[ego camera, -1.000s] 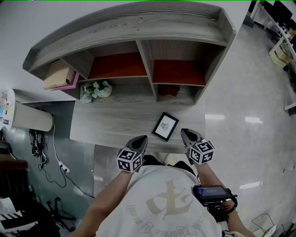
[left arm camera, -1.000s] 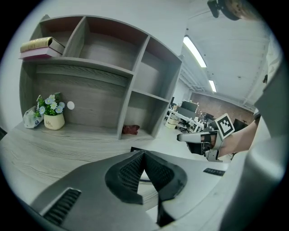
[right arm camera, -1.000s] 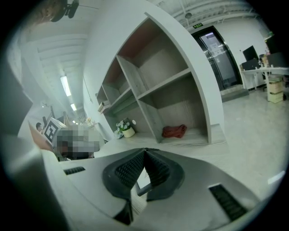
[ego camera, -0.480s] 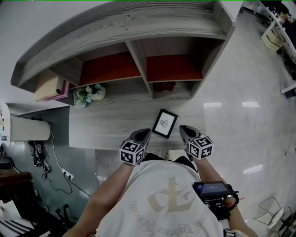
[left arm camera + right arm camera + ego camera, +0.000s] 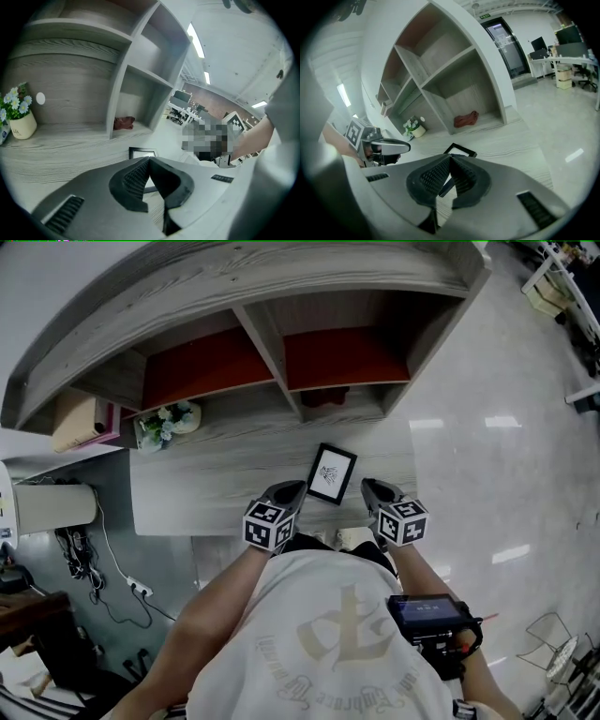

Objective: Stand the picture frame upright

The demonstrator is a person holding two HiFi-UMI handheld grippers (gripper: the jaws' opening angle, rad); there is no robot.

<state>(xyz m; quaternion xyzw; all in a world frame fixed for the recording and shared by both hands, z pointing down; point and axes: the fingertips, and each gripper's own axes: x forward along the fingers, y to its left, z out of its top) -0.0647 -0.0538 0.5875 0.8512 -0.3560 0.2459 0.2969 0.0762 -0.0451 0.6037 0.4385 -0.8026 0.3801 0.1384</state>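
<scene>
A black picture frame (image 5: 332, 472) with a white print lies flat on the grey wooden desk (image 5: 206, 486), near its front right. My left gripper (image 5: 293, 490) is shut and empty, hovering just left of the frame's near end. My right gripper (image 5: 368, 487) is also shut and empty, just right of that end. In the left gripper view the frame (image 5: 142, 153) peeks out above the closed jaws (image 5: 150, 161). In the right gripper view the frame (image 5: 460, 150) lies just beyond the closed jaws (image 5: 450, 158), with the left gripper (image 5: 389, 147) at the left.
A shelf unit with open compartments (image 5: 281, 362) rises at the back of the desk. A small pot of flowers (image 5: 167, 420) stands at the back left, and a red-brown cloth (image 5: 323, 396) lies in a lower compartment. A glossy floor (image 5: 506, 446) spreads to the right.
Both grippers have come down and forward toward the desk, closing in on the frame's near end from either side. The frame has not moved on the desk.
</scene>
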